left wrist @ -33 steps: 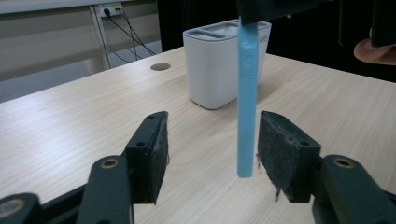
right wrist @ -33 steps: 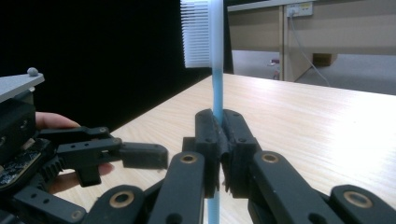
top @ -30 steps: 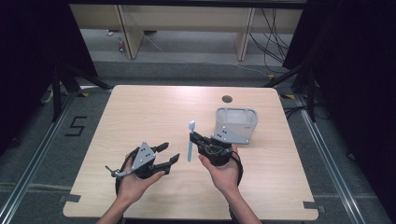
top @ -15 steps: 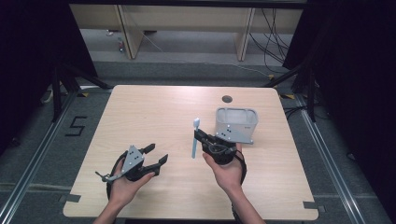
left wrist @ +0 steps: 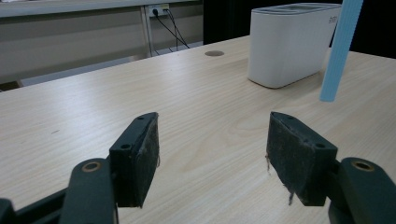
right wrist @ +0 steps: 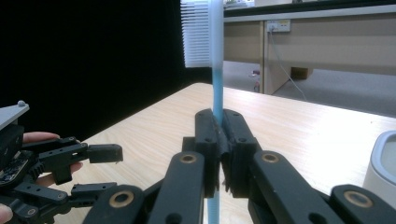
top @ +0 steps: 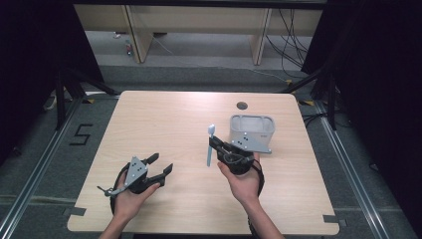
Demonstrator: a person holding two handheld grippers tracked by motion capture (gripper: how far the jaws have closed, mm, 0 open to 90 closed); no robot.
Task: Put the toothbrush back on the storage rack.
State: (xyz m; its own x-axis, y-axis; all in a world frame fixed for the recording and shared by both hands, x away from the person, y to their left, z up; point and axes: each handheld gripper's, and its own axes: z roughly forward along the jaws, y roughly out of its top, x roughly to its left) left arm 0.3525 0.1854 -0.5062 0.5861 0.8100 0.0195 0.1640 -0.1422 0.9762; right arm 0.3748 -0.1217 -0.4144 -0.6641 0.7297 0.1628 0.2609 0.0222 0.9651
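toothbrush [top: 210, 145] left of holder [top: 252, 130], on table [top: 169, 119]

A lab set up for recording handwork

A bare wooden table [top: 164, 114] stands alone on grey carpet, boxed in by black curtains [top: 30, 74] on both sides and floor rails [top: 45, 164] along its edges. A taped "5" [top: 82, 135] marks the floor. Behind it, loose cables [top: 291, 35] run under plain desks [top: 194, 20] to a wall socket [left wrist: 159, 9]. The person's hands hold camera-fitted grippers, one being the left gripper [top: 158, 165], not household tools.
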